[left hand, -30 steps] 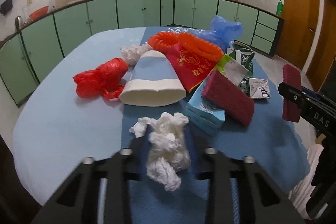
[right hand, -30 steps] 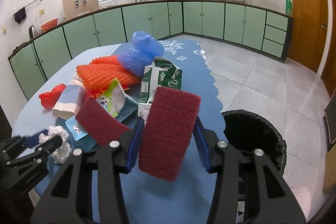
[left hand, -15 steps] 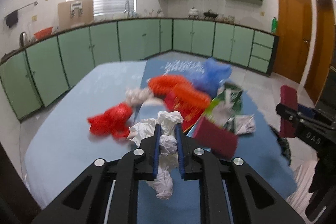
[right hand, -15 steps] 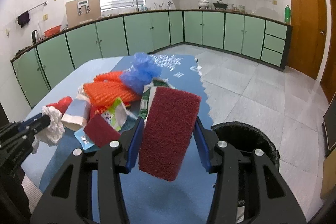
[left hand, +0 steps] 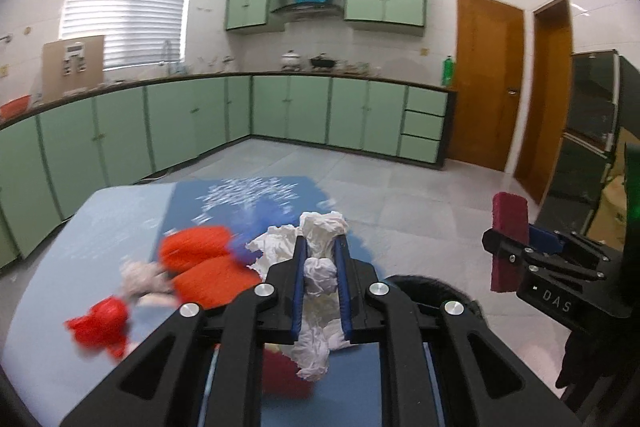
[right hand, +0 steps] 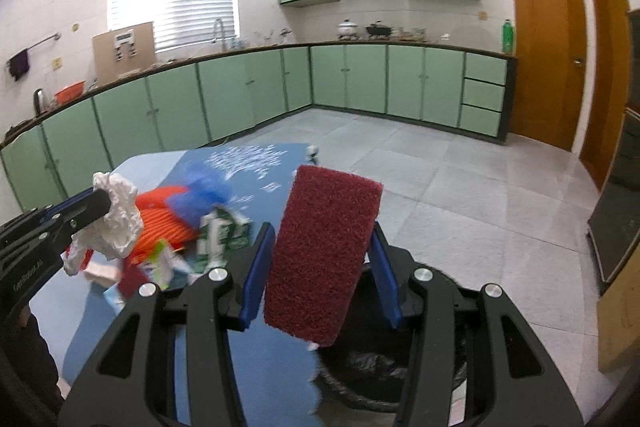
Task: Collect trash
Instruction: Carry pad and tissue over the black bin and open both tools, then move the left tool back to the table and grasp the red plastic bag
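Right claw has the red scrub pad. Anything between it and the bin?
Nothing visible. The red scrub pad, clamped in the right claw, hangs over the black trash bin, whose open mouth lies directly below, past the table edge.

Lettering on my right gripper (left hand: 514, 245), seen from my left wrist: "DAS" — pale capitals on the black body, just behind the fingers.

Lettering on my left gripper (right hand: 100, 205), seen from my right wrist: a pale word along the black side plate — too small and skewed for me to read.

Green-and-white carton (right hand: 222, 233) on the table: printed marks on its face, blurred — I cannot read them.

White pattern on the blue table runner (right hand: 248, 161): could be characters or ornament; I cannot tell which.

Cardboard box (right hand: 124, 51) on the counter: pale printed panels, nothing legible.
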Tool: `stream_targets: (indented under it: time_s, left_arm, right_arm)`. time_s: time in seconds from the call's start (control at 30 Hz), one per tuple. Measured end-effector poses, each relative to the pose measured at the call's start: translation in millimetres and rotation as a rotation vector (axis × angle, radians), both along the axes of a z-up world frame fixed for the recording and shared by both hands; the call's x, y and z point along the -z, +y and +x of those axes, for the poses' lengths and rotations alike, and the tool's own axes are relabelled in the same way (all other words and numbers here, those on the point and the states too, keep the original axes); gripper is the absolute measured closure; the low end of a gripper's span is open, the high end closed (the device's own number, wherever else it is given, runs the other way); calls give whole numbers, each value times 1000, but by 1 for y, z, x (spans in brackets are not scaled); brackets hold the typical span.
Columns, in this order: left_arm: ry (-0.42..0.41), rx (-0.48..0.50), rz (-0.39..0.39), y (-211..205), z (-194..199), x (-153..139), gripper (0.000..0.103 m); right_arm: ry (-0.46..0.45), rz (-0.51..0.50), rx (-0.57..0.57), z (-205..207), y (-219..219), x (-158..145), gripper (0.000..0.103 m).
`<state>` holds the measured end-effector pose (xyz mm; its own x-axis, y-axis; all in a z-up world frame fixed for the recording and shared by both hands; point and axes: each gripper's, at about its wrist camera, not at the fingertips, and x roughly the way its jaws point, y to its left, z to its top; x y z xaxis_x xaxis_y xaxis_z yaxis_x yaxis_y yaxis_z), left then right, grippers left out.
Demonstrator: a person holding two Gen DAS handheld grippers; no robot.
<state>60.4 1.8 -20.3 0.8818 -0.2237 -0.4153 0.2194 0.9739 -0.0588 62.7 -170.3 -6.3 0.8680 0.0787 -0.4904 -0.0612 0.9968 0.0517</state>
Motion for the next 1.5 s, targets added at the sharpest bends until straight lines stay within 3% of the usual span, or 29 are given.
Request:
stream_targets:
  time_s: [0.33, 0.77, 0.83, 0.87, 0.93, 0.97, 1.13, 1.37, 1.5]
  left_arm:
    - [14, 132, -43, -70, 48, 5, 89]
    - [107, 244, -57, -150, 105, 42, 88]
    - [129, 250, -56, -155, 112, 47, 84]
    - [136, 254, -57, -160, 115, 50, 80]
    - [154, 265, -65, -164, 120, 53, 67]
    - [156, 265, -69, -165, 121, 53, 61]
    - [146, 245, -76, -159, 122, 48, 50]
    - [89, 140, -58, -113, 111, 28, 28]
    - [55, 54, -38, -73, 97, 15, 25]
  right_arm:
    - [7, -33, 114, 26, -69, 15, 57]
    - [115, -11, 166, 70, -127, 77, 56]
    - [129, -20, 170, 76, -132, 85, 50]
    - [138, -27, 174, 79, -134, 90, 42]
    - [149, -45, 183, 83, -136, 98, 30]
    - [153, -54, 186, 84, -137, 101, 30]
    - [154, -50, 223, 84, -142, 106, 14]
    - [114, -27, 211, 69, -128, 86, 8]
    - [65, 1, 177, 59, -106, 64, 7]
